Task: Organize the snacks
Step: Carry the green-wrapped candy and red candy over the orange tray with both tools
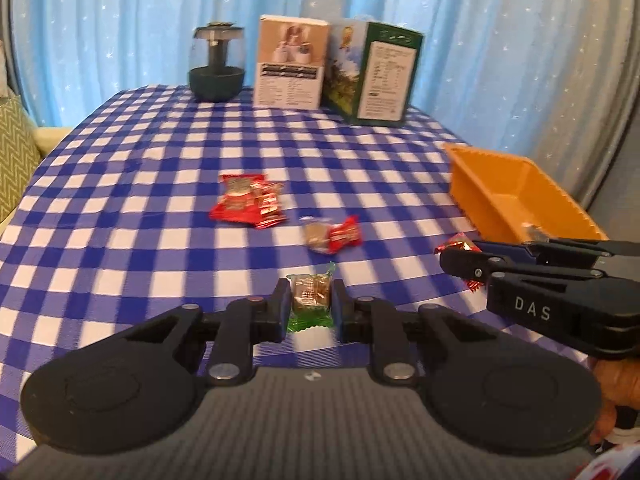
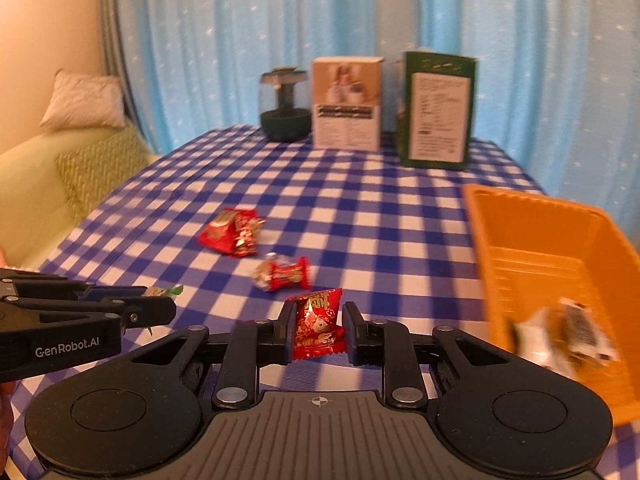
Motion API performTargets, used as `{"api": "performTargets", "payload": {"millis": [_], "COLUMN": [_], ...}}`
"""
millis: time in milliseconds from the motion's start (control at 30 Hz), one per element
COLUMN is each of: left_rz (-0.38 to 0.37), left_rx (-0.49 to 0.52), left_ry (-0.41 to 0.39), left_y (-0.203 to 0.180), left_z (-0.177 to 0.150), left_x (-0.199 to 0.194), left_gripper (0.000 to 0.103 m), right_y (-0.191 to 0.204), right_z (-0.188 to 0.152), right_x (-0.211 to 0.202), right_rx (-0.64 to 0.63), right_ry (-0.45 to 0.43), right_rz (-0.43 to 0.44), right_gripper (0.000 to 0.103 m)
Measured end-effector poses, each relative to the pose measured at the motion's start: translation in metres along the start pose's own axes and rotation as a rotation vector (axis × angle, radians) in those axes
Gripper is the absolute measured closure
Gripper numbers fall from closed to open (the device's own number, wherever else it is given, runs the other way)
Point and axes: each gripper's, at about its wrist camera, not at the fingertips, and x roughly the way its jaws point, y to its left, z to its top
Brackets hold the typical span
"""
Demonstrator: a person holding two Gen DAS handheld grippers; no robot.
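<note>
My left gripper [image 1: 311,305] is shut on a green-wrapped snack [image 1: 311,300] just above the checked tablecloth. My right gripper [image 2: 319,328] is shut on a red-wrapped candy [image 2: 318,326]; it also shows in the left wrist view [image 1: 464,266] at the right, next to the orange bin [image 1: 496,184]. The orange bin [image 2: 532,224] stands at the right and holds a few dark and white wrapped snacks [image 2: 568,332]. A pile of red packets [image 1: 248,202] and a red-and-clear wrapped snack [image 1: 332,234] lie on the cloth mid-table.
At the table's far edge stand a dark round lamp-like object [image 1: 216,64], a beige box [image 1: 290,66] and a green box [image 1: 374,72]. Blue curtains hang behind. A sofa with cushions [image 2: 80,152] is left of the table.
</note>
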Motion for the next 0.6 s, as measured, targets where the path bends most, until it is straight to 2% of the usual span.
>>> {"api": "performTargets", "payload": {"millis": [600], "left_rz": [-0.154], "left_rx": [0.122], "left_ry": [-0.048], "left_y": [-0.133], "left_z": [0.033], "left_x": [-0.006], "left_gripper": [0.084], "right_y": [-0.102], "right_z": [-0.003], "right_x": [-0.100], "right_rx": [0.154], "right_ry": [-0.139], "right_rz": [-0.190], "right_gripper": [0.079]}}
